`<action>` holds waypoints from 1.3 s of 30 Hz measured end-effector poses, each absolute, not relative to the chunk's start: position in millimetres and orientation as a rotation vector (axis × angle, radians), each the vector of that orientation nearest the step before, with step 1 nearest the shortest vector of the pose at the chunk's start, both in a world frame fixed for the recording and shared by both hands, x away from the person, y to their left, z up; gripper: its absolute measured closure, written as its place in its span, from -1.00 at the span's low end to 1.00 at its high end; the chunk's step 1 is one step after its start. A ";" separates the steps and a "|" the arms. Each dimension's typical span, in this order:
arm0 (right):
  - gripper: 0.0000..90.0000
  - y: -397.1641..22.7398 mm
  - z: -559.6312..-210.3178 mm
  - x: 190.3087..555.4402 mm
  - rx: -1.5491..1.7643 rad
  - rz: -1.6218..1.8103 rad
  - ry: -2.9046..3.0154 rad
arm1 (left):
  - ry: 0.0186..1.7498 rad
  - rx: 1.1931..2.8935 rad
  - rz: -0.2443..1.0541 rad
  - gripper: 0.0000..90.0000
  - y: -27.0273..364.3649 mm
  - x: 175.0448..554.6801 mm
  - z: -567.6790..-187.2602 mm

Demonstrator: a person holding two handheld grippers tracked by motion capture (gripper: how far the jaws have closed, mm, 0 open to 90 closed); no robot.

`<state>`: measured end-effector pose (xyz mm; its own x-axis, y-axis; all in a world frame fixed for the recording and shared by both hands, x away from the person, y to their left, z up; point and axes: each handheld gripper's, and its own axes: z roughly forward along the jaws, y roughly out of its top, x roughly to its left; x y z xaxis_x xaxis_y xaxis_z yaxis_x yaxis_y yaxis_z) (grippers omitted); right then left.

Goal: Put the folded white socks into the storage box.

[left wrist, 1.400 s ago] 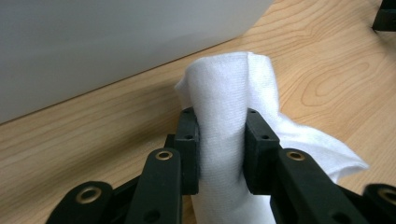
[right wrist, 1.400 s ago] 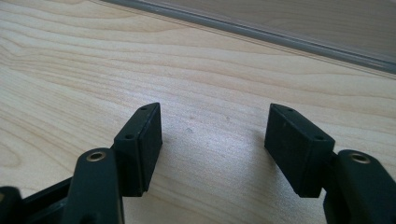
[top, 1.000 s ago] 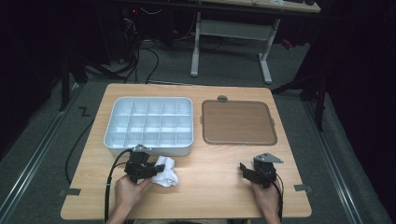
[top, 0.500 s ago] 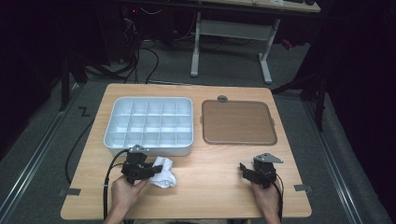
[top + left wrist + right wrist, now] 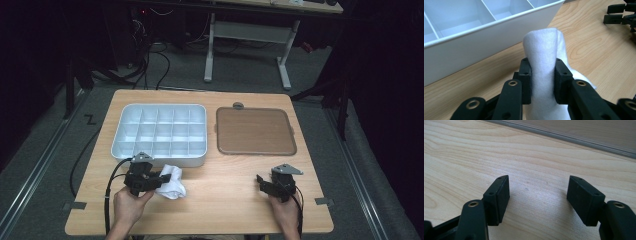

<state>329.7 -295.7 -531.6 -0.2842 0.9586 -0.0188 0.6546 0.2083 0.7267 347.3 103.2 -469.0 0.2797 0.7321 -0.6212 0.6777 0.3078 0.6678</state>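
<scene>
1. At the left of the high view, the left gripper (image 5: 159, 180) is clenched on a white cloth (image 5: 171, 182). In the left gripper view both pads press a bunched fold of the cloth (image 5: 543, 62) between them, and the fold stands up above the jaws.

2. The cloth sits on the wooden table (image 5: 225, 200), just in front of the near wall of the white compartment tray (image 5: 159, 159). Its loose end trails on the tabletop to the right of the gripper. Whether the gripped part is lifted clear of the wood I cannot tell.

3. The step in hand looks like the pick-up: the cloth is grasped but not yet carried anywhere.

4. To the right of the tray lies a brown flat tray (image 5: 255, 131), with nothing on it.

5. At the right, the right gripper (image 5: 262, 183) is released; its jaws stand wide apart over bare wood in the right gripper view (image 5: 537, 200), with nothing between them.

6. The next move probably calls for lifting the cloth high enough that its trailing end clears the tray wall, while keeping the pinch firm so the soft fold does not slip out.
</scene>
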 end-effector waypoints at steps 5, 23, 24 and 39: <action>-0.22 -295.7 -531.6 329.7 1.494 0.852 2.016 | 1.422 1.384 0.062 0.61 107.2 345.5 -465.0; -0.22 -295.8 -531.6 329.7 1.494 0.854 2.017 | 1.400 1.354 0.041 0.61 118.4 351.5 -441.3; -0.22 -295.8 -531.6 329.7 1.494 0.854 2.017 | 1.400 1.350 0.041 0.61 118.6 352.0 -440.2; -0.23 -295.4 -531.7 329.7 1.492 0.853 2.019 | 1.395 1.320 0.003 0.61 129.8 368.0 -423.3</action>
